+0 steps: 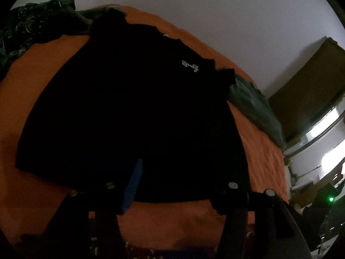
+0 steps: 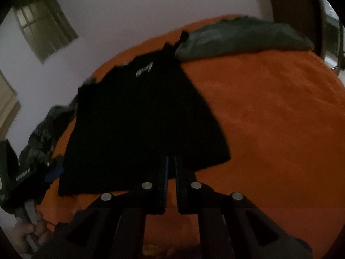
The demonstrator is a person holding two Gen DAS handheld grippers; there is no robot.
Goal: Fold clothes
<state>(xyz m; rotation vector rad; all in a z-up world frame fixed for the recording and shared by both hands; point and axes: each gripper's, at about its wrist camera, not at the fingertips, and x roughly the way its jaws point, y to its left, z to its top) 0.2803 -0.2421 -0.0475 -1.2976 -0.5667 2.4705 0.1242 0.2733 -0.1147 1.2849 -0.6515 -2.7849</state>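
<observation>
the black shirt [image 1: 129, 108] lies spread flat on the orange bed cover [image 1: 265, 151], hem toward both cameras, collar end far off by the pale wall [image 1: 215, 10], small pale logo [image 1: 189, 65] up on the chest. it looks laid out that way so the sides can be turned in for a fold, and from here that fold seems not yet made.

left gripper [image 1: 181, 172] now: its fingers stand wide apart, released, with nothing between them. the blue pad [image 1: 134, 185] of one finger shows in front of the hem, and the other finger is lost in the dark against the black cloth, so i can't say for certain how near it sits to the fabric. the hem runs across just beyond the fingertips, the shirt lying ahead and below them.

over on the right gripper [image 2: 171, 161], the fingers are clenched nearly together, a thin slot left between the pads, and i see no cloth pinched in it. their tips point at the near hem, toward the corner on the right side of that view, apparently above the cloth rather than on it.

a grey-green garment [image 2: 243, 38] lies at the far edge of the bed, touching the shirt's shoulder, waiting its turn by the look of it. a dark patterned heap [image 1: 32, 26] is bunched at the other far corner. low in the right view a hand [image 2: 28, 231] grips the other tool's handle.
</observation>
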